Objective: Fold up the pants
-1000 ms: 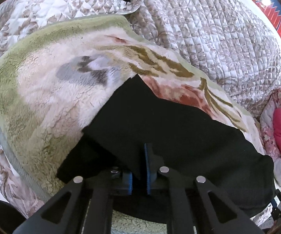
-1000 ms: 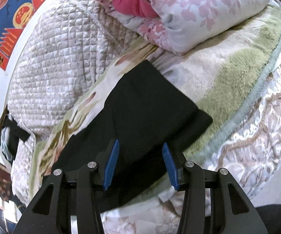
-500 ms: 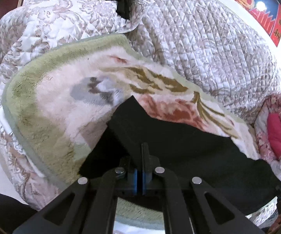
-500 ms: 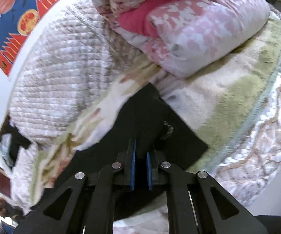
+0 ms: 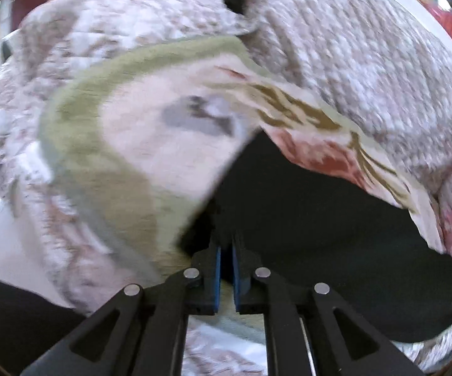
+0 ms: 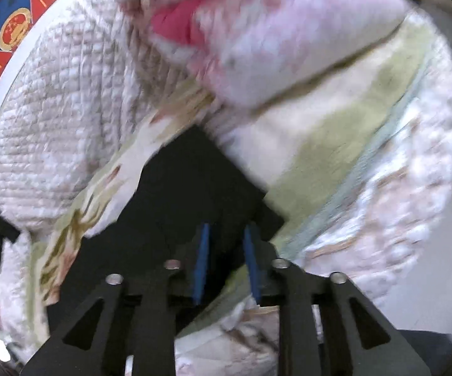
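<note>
Black pants [image 5: 319,219] lie folded lengthwise on a fleece blanket [image 5: 150,144] on a bed. In the left wrist view my left gripper [image 5: 224,247] is shut on the pants' near left corner, the blue pads pinching black cloth. In the right wrist view the pants [image 6: 188,188] reach under my right gripper [image 6: 226,244], whose jaws stand a little apart over the pants' right end; the cloth lies loose between the blue pads [image 6: 203,257]. Both views are motion-blurred.
A quilted beige cover [image 5: 366,62] rises behind the blanket. A rolled pink floral quilt [image 6: 272,31] lies at the right end of the bed. The blanket's green border [image 6: 351,131] runs along the bed's front edge. A red and blue poster [image 6: 3,31] hangs on the wall.
My right gripper, shut half a second ago, has opened a little. My left gripper stays shut on the pants corner and has pulled it back and up. Both cameras moved fast.
</note>
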`<state>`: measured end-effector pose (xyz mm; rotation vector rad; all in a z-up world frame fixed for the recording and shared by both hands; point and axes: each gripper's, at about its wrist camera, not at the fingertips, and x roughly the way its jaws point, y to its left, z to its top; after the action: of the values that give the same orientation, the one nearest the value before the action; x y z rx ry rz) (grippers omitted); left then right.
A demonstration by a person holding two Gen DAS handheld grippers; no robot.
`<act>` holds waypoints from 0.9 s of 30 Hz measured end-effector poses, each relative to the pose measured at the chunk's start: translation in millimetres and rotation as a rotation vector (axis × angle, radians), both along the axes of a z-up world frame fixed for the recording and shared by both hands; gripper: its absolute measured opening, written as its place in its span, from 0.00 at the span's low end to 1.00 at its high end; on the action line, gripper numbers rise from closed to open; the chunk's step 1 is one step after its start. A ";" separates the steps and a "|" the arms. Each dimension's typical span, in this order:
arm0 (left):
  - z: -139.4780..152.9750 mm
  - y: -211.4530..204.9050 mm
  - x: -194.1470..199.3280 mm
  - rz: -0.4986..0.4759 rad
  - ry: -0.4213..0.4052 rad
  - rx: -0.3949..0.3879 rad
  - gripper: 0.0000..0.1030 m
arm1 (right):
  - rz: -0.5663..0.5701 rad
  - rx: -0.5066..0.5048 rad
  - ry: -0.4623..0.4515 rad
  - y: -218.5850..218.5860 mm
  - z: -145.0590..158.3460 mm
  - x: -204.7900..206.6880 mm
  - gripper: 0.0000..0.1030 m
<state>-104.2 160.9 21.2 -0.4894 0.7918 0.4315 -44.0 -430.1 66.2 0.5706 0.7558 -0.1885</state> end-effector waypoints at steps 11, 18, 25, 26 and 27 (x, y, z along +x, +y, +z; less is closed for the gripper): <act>22.4 -78.0 53.4 -0.338 -0.065 0.073 0.20 | 0.420 -0.213 -0.008 98.2 4.6 42.7 0.32; -9.8 -115.3 103.2 -0.462 0.032 0.149 0.21 | 0.578 -0.336 0.133 141.0 -43.1 78.4 0.42; -0.2 -119.3 118.3 -0.462 0.057 0.169 0.23 | 0.591 -0.388 0.080 148.5 -29.3 84.0 0.42; 1.3 -120.0 122.6 -0.464 0.062 0.172 0.23 | 0.601 -0.390 0.080 152.3 -28.6 91.6 0.42; 2.1 -119.7 124.7 -0.467 0.067 0.175 0.23 | 0.609 -0.394 0.082 154.2 -27.9 95.8 0.42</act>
<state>20.5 41.2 23.3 -0.1183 0.8942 0.0815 51.7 -275.9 38.3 -0.0547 0.9109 0.2037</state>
